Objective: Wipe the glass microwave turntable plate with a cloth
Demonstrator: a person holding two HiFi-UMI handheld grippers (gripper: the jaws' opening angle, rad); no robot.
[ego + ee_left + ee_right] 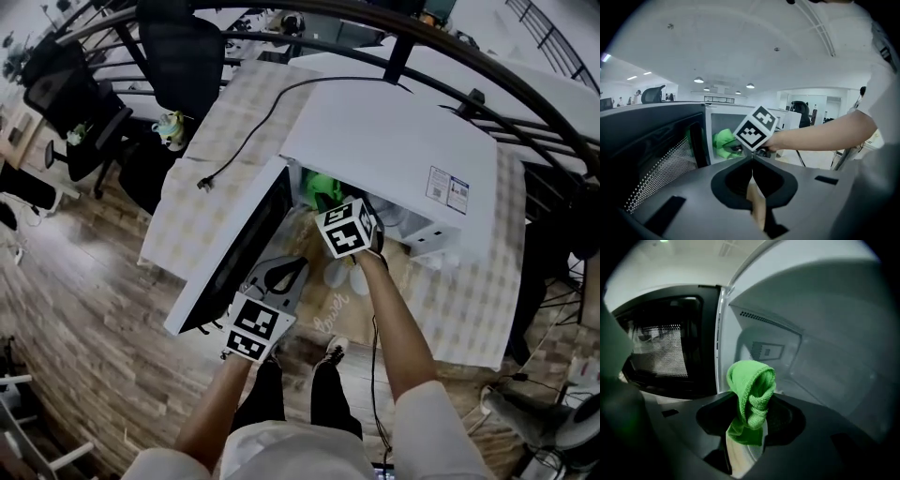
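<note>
A white microwave [394, 141] stands on a checkered tablecloth with its dark door [234, 253] swung open to the left. My right gripper [330, 202] is at the mouth of the cavity, shut on a bunched green cloth [751, 397]. The cloth [323, 187] pokes just inside the opening. In the right gripper view the pale cavity [811, 362] lies ahead, and I cannot make out the glass turntable plate in it. My left gripper [284, 274] hangs lower, in front of the door, jaws shut with nothing between them [751, 161]. It looks toward the cloth [724, 143].
A black power cord [248, 136] with its plug lies on the tablecloth left of the microwave. Office chairs [178, 56] stand behind the table. The open door [665, 352] blocks the left side. A patterned mat [328, 300] lies on the wooden floor by my feet.
</note>
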